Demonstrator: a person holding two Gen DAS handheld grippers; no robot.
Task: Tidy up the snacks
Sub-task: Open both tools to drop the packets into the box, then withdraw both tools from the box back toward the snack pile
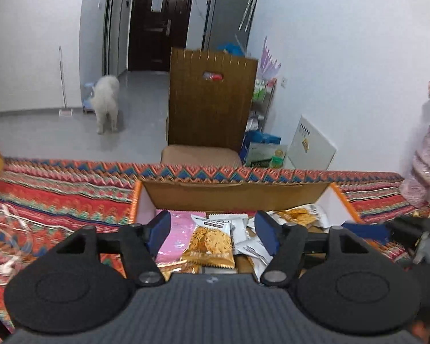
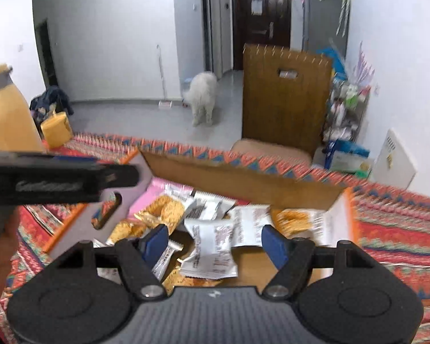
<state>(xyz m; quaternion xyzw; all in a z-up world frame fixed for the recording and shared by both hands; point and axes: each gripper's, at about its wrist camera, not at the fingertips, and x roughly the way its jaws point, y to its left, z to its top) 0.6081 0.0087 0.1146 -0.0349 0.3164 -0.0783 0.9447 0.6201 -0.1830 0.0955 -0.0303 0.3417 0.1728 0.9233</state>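
Snack packets lie loose in an open cardboard box (image 1: pixel 235 190) on the patterned cloth (image 1: pixel 57 189) of the desk: an orange cracker packet (image 1: pixel 213 240), a pink packet (image 1: pixel 176 235) touching its left edge, and white packets (image 2: pixel 212 246). The left gripper (image 1: pixel 213 230) and right gripper (image 2: pixel 215 242) both hover above the box, released, jaws apart and grasping nothing. A white dog (image 1: pixel 107 101) stands on the floor beyond.

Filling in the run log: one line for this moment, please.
left gripper: open, empty | right gripper: open, empty | both over cardboard box | snack packets inside
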